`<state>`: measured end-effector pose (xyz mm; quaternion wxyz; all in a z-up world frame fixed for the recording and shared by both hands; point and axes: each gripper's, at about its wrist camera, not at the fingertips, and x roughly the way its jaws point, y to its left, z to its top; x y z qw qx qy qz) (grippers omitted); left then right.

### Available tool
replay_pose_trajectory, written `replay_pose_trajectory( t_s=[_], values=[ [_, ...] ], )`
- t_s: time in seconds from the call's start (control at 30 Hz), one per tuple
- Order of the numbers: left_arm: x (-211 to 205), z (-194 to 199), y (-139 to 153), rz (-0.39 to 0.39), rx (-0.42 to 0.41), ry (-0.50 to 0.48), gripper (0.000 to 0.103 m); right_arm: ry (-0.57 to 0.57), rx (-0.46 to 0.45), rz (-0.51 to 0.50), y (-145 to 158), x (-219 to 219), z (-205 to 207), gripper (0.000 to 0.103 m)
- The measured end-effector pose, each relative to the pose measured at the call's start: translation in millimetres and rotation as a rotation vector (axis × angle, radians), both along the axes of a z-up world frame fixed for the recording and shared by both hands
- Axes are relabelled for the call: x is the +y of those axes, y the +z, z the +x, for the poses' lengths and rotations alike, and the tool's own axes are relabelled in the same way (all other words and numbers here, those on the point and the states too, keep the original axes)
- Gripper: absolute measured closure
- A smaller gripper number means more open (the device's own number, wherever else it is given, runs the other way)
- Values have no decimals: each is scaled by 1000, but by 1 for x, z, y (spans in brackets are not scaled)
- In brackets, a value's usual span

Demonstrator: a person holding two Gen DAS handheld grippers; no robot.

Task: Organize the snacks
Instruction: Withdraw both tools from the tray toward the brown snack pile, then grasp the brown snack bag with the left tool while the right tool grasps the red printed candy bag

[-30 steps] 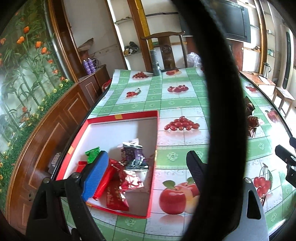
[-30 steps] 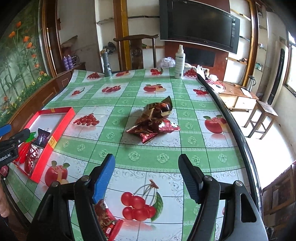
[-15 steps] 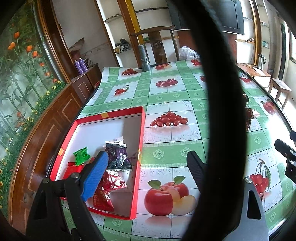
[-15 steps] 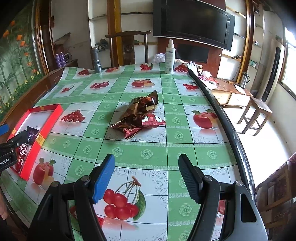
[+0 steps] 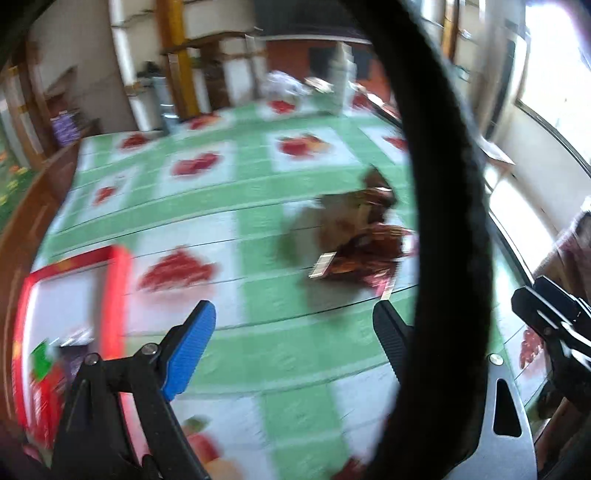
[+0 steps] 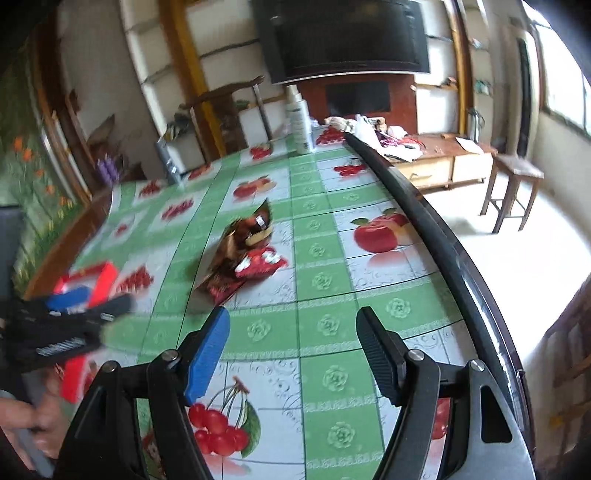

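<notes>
Green and white checked tablecloth with printed apples and cherries covers the long table, and behind it you see a wooden chair, white shelves and a big dark television on the wall.

Your left gripper fills the bottom of the left wrist view. Its jaws stand wide apart, with one blue pad and one black pad, and nothing is between them, only the cloth below. A thick black cable crosses the right half of this view, and the whole view is blurred. Just above the black pad, in the centre right, lies a small pile of snack packets, brown and dark red, resting on the cloth. At the lower left edge you see the red box with white inside; some packets lie in its near end, one green and one purple, but the blur hides their details.

Your right gripper is at the bottom of the right wrist view. Its jaws are also well open and hold nothing. The same pile sits in the centre of this view, just above the blue pad and apart from it. The red box is at the left edge, partly hidden behind the left gripper. A white bottle stands upright at the far end of the table.
</notes>
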<state>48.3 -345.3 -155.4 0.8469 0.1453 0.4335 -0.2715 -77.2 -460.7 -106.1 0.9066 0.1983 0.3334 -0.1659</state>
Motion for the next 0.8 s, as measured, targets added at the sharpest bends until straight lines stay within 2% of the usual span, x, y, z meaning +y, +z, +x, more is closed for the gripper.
replay_pose_trajectory(
  t_s=[0.07,0.2,0.3,0.43,0.5,0.53,0.6,0.63,0.67,0.7,0.8],
  values=[
    [-21,5,-11,-7,43,-46,16,-21,-21,32,0,-9,-2,32],
    [-45,25,-27,-19,88,-29,16,-46,-40,75,-2,-24,1,32],
    [-62,46,-28,-40,90,-19,16,-56,-45,107,-5,-31,8,32],
    [-88,76,-30,-9,61,-20,16,-49,-32,126,-9,-34,21,32],
    [-97,90,-35,11,76,-19,17,-43,-28,133,-9,-35,26,32],
    [-100,98,-40,32,89,-20,19,-41,-25,138,-10,-36,30,32],
    [-98,107,-51,54,124,-39,42,-29,-24,144,-11,-36,39,32],
    [-94,106,-50,42,116,-49,43,-26,-25,143,-11,-37,42,32],
    [-90,104,-50,40,112,-60,52,-24,-23,139,-12,-37,46,32],
    [-86,103,-50,44,110,-68,56,-22,-22,137,-13,-37,50,32],
    [-72,105,-48,3,160,-80,56,-26,-13,158,-23,-45,70,32]
  ],
)
